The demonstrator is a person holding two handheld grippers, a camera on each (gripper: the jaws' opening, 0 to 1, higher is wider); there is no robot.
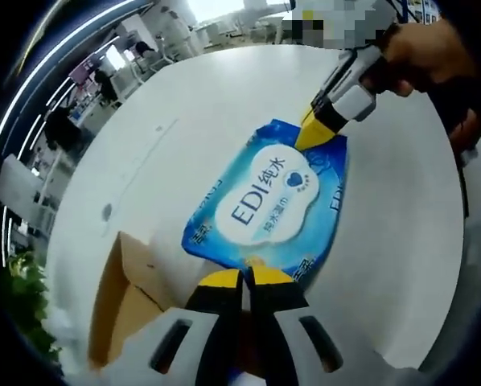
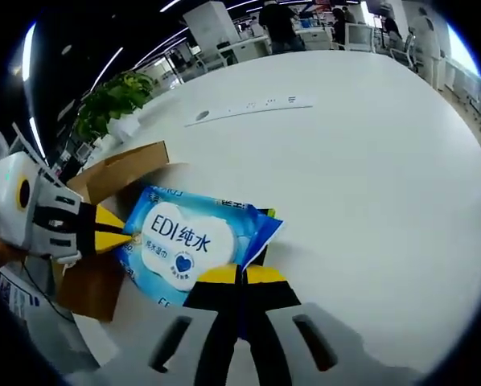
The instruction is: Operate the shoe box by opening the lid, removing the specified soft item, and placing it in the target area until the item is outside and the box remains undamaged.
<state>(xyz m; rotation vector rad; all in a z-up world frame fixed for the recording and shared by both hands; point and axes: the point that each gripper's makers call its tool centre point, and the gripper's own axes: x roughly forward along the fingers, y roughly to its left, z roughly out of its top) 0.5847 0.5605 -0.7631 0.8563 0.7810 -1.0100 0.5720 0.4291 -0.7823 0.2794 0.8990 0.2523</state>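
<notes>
Two claws held one blue wipes pack between them above a broad white surface [image 2: 369, 145]. The brown cardboard shoe box [image 2: 116, 173] sat at the near edge of that surface, its flaps standing open, and the wipes pack [image 1: 265, 201] hung clear of it, already outside and beside the box rather than in it. The left claw [image 1: 246, 277] had its yellow-tipped jaws pressed together on one short end of the pack; the right claw [image 2: 240, 275] was likewise pinched tight on the opposite end.

The step in hand looked like carrying the pack across to its resting place. Doing it well probably meant keeping both ends level, moving the two hands together so the soft pack neither stretched nor folded, lowering it flat onto bare surface well apart from the box, and only then easing the jaws apart.

The left gripper view showed the person's hand [image 1: 421, 52] wrapped round the other tool. The right gripper view showed instead a potted plant [image 2: 116, 96] past the box, a strip of sockets [image 2: 248, 108] set in the surface, and people at desks in the distance.
</notes>
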